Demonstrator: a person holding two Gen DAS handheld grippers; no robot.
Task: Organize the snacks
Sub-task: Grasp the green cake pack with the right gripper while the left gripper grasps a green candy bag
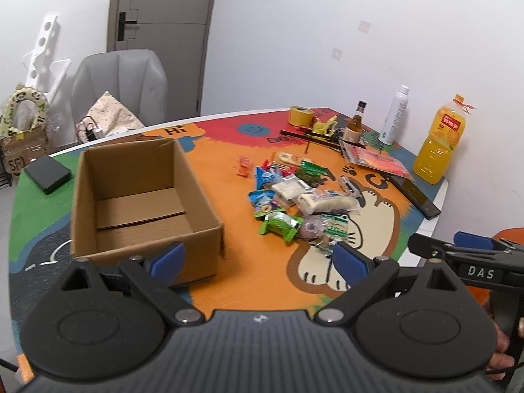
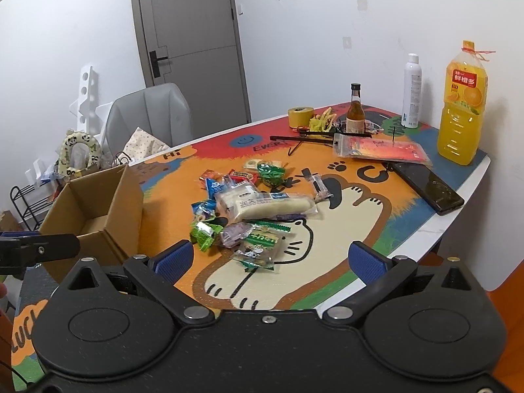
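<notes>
Both the left gripper (image 1: pixel 260 260) and right gripper (image 2: pixel 273 258) gape empty; the snack pile (image 2: pixel 252 203) overlaps, its labels perhaps unreadable.

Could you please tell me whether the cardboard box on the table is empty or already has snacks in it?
Empty. The cardboard box stands open, and the left wrist view shows only its bare floor; the snacks lie beside it on the table.

On the table (image 2: pixel 409 239), the snack pile (image 2: pixel 249 206) lies just ahead of the right claw (image 2: pixel 271 258). The cardboard box (image 2: pixel 98 209) stands ahead to its left. Farther ahead and right lies a phone (image 2: pixel 427 186), with a juice bottle (image 2: pixel 463 108) behind it.
</notes>
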